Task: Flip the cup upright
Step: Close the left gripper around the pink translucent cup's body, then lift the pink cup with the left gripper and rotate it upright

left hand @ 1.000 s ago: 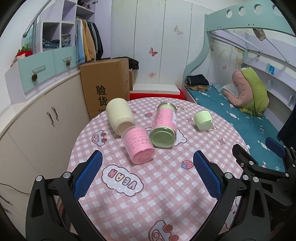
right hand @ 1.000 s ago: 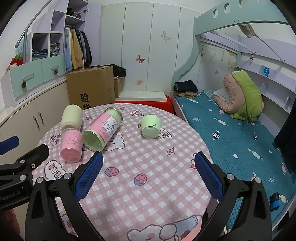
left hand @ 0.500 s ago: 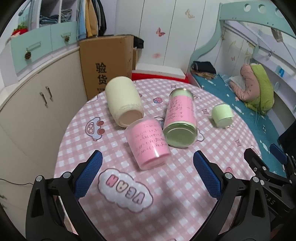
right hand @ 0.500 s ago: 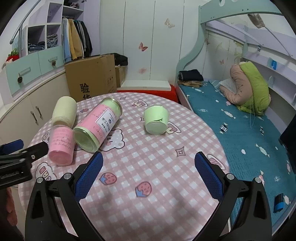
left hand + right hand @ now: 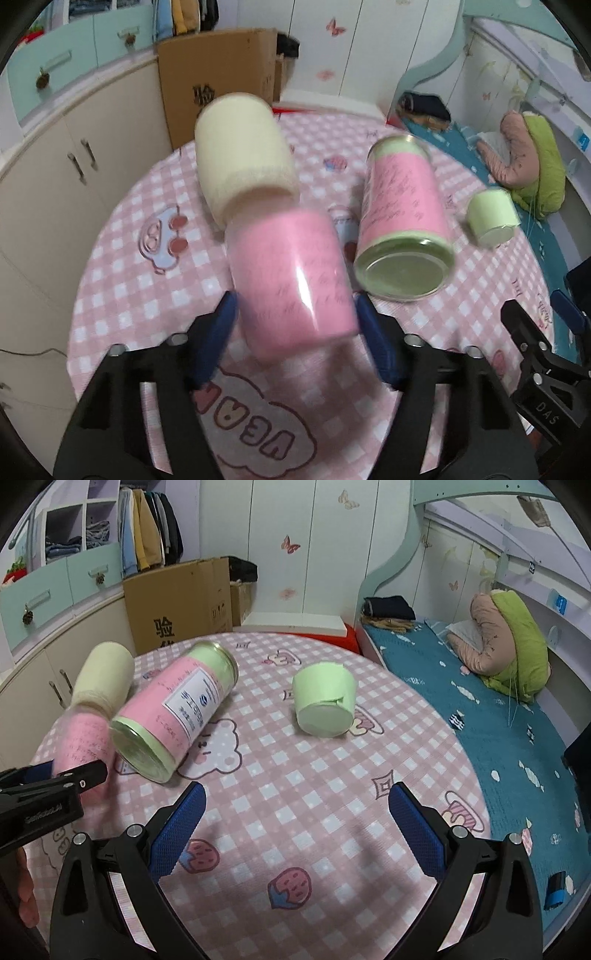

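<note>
Left gripper jaws closed in (around pink cup).

The pink cup is motion-blurred — its base hides the cream cup's mouth.

1. The pink cup is pale pink with faint dark script across its side.
2. The cream cup is plain pale yellow.
3. The tall jar has a pink wrap, light green ends, and in the right wrist view a white label with blue print.
4. The small green cup is plain mint green.
5. The desk wears a pink-and-white checked cloth with cartoon bears, strawberries and cupcakes.
6. The left claw and right claw are black with blue textured pads.
7. The cardboard box is brown with black characters.
8. The bed has a teal sheet with white shapes.
</note>
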`<action>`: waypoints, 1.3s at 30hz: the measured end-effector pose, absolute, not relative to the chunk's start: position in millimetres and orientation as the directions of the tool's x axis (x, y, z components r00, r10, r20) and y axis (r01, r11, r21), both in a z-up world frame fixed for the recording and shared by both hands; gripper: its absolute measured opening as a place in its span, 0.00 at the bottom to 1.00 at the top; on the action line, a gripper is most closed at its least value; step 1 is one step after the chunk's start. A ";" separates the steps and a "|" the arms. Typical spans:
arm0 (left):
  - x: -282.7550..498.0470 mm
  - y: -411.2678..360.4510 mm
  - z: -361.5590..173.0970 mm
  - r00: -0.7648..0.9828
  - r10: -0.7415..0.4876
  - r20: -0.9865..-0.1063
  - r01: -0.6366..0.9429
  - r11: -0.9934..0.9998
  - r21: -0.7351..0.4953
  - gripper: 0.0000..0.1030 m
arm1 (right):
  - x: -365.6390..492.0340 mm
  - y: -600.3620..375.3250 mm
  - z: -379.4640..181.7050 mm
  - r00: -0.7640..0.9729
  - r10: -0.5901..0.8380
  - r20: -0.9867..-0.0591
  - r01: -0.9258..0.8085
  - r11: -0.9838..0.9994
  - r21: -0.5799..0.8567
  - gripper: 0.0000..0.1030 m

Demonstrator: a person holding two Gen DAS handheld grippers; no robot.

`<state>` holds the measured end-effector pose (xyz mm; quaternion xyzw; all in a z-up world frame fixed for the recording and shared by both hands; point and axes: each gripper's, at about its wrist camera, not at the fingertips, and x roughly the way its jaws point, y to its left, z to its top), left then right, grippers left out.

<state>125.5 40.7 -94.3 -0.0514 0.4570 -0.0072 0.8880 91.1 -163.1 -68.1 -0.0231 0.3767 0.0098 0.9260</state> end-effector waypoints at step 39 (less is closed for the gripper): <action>16.1 -37.9 -89.4 0.571 -0.096 -0.815 0.070 0.995 -0.068 0.81 | 2.2 -216.5 -74.8 0.707 -0.033 -0.706 0.031 0.999 -0.015 0.93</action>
